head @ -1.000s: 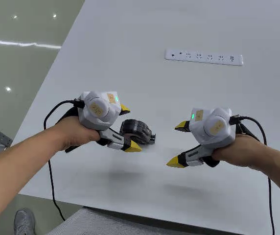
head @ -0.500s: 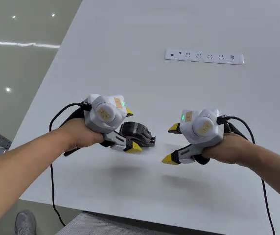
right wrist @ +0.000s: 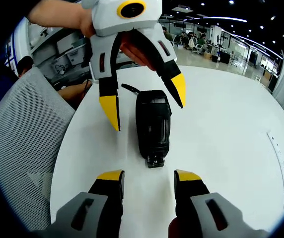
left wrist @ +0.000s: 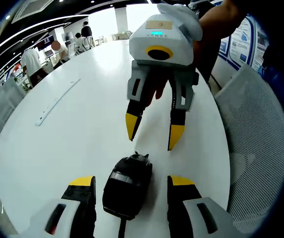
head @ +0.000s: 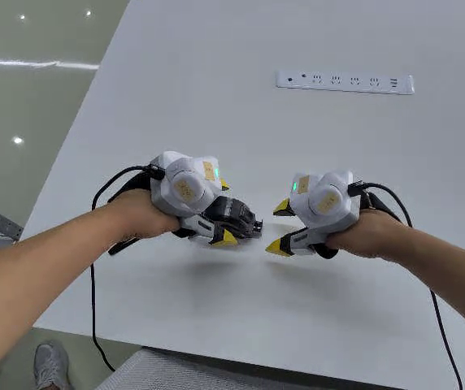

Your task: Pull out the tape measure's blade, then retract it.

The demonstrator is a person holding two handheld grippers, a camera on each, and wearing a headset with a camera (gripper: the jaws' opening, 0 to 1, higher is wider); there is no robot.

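White tabletop (head: 216,81) carries a power strip (head: 345,82) at its far side. Nearer, the left gripper (head: 225,212) has its jaws spread wide either side of the black tape measure (head: 234,218), which lies on the tabletop, with gaps on both flanks. The right gripper (head: 278,227), jaws likewise wide and holding nothing, faces the tape measure's blade end, just apart from it.

table (head: 176,97): white, smooth workbench top, its near edge running in front of the person
tape measure (head: 234,218): black case, resting on the table close to the near edge, blade mouth facing the person's right
power strip (head: 345,82): white, long, flat on the table, well apart from the tape measure, on the far side
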